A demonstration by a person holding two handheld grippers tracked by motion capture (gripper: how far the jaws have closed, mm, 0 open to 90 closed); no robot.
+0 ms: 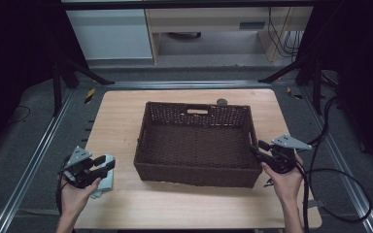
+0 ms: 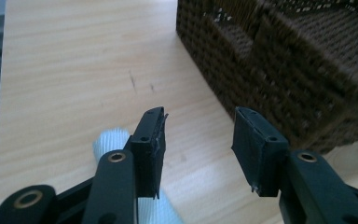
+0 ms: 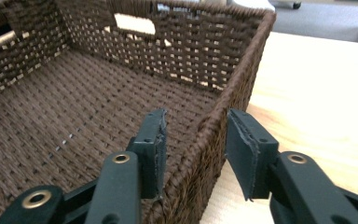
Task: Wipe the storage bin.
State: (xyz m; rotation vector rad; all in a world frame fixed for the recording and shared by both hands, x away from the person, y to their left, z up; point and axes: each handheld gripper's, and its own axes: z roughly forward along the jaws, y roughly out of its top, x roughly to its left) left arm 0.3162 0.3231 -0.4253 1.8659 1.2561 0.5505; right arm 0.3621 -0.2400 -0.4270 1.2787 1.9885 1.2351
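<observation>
Brown wicker basket (image 1: pixel 197 180): sits mid-worktop, long side toward the person, hollow inside; everything below is placed against it.
Left gripper (image 1: pixel 108 165): near the basket's near-left corner, apart from the wall, held above the worktop; jaws stand apart with bare wood between them, gripping nothing.
Pale blue cloth (image 1: pixel 105 178): rolled or folded bundle lying on the worktop under the left gripper, left of the basket; in the left gripper view (image 2: pixel 114 140) it peeks out beside and beneath one jaw, not pinched.
Right gripper (image 1: pixel 258 149): at the basket's right wall, toward the near end; one jaw inside, one outside, straddling the rim.
Right grip: in the right gripper view (image 3: pixel 193 128) the inner pad lies close against the weave, the outer pad shows a gap, so no clamp is made.
Basket far wall: carries a cut-out handle slot (image 1: pixel 197 111).
Wooden worktop (image 1: pixel 121 111): light, bare around the basket.
</observation>
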